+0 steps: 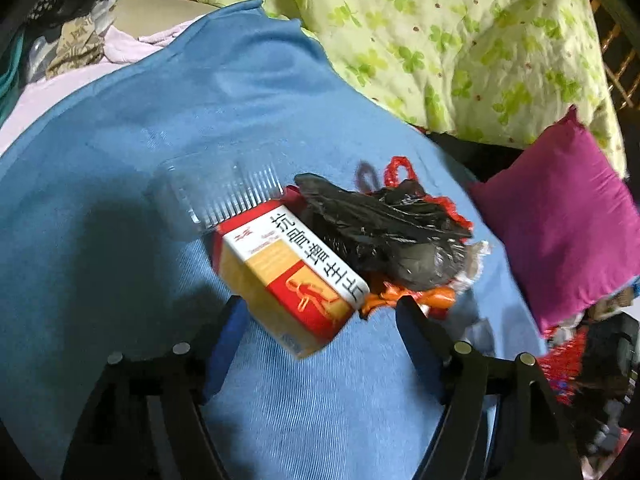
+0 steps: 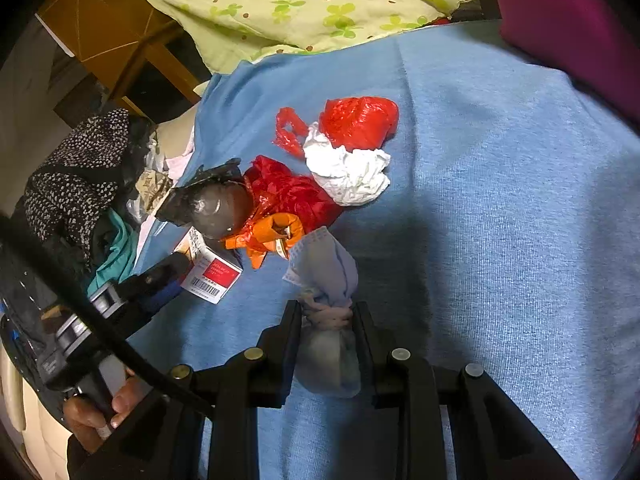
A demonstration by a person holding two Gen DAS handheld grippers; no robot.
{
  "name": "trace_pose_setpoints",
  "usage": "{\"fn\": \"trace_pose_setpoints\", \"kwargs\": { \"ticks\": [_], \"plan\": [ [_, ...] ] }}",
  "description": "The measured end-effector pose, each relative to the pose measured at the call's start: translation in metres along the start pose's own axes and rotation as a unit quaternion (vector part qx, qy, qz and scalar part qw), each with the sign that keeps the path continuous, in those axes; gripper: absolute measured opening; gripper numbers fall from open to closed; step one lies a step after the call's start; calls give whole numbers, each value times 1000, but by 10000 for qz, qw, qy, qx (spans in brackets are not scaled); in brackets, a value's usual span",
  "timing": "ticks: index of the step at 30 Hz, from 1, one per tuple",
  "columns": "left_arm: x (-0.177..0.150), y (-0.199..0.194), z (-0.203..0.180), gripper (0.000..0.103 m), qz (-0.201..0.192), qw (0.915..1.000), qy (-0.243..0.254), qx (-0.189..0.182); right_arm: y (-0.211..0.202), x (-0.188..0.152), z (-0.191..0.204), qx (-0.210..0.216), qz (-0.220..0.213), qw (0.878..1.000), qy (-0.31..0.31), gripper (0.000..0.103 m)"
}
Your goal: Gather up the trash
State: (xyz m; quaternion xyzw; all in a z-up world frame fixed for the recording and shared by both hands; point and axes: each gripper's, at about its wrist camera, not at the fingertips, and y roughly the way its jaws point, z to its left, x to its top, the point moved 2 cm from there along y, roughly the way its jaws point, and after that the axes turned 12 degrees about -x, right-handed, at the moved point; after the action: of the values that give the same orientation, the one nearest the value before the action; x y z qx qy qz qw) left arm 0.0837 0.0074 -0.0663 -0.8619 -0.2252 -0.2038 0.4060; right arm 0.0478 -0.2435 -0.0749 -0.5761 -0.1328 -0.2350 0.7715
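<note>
Your right tool [image 2: 326, 314] pinches a soft, light rolled face mask [image 2: 324, 276] at its tied waist, low centre of the frame. Your left tool [image 1: 316, 312] stands wide around the stiff medicine box [image 1: 288, 276], lower centre on the blue blanket [image 1: 160, 120]; grip its flat sides.

a red, yellow and white box [image 1: 292, 280] lies tilted beside a clear tray [image 1: 224, 192], touching a crumpled black bag [image 1: 384, 232] with orange wrap [image 2: 272, 236] and red plastic [image 2: 288, 196] under it. further off sit a white tissue wad [image 2: 348, 176] and a red bag [image 2: 360, 120]. a knotted, pale blue mask [image 2: 326, 280] is pinched at its middle.
</note>
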Motion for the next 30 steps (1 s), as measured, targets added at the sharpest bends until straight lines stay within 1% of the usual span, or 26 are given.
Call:
{"fn": "trace_pose_setpoints", "kwargs": {
  "ticks": [2, 8, 12, 14, 17, 18, 19, 21, 23, 26, 30],
  "plan": [
    [3, 11, -3, 77, 39, 9999, -7, 147, 0, 0, -1, -3, 7, 10000, 9, 29],
    [9, 25, -7, 80, 45, 9984, -158, 533, -3, -3, -7, -15, 12, 10000, 36, 29],
    [7, 38, 2, 80, 117, 9954, -316, 893, -4, -5, -8, -59, 9, 10000, 32, 29],
    [7, 36, 8, 80, 62, 9958, -423, 807, -5, -7, -9, -84, 5, 10000, 26, 29],
    [10, 27, 11, 79, -93, 9960, -396, 791, -6, -8, -10, -104, -15, 9999, 6, 29],
    [10, 23, 13, 74, -139, 9962, -393, 766, -7, -8, -11, -100, -33, 9999, 5, 29],
    [10, 21, 14, 62, -128, 9964, -415, 732, -8, -8, -11, -96, -44, 9999, 10, 29],
    [8, 19, 19, 59, -43, 9965, -494, 667, -10, -8, -10, -76, -68, 9999, 15, 29],
    [6, 14, 23, 57, -42, 9973, -546, 481, -12, -7, -8, -51, -100, 9999, -16, 29],
    [2, 1, 22, 56, -80, 9981, -383, 479, -15, -7, -3, -27, -140, 9999, -69, 29],
    [-7, -13, 22, 55, -28, 9988, -251, 418, -18, -7, 0, 8, -160, 9998, -137, 29]
  ]
}}
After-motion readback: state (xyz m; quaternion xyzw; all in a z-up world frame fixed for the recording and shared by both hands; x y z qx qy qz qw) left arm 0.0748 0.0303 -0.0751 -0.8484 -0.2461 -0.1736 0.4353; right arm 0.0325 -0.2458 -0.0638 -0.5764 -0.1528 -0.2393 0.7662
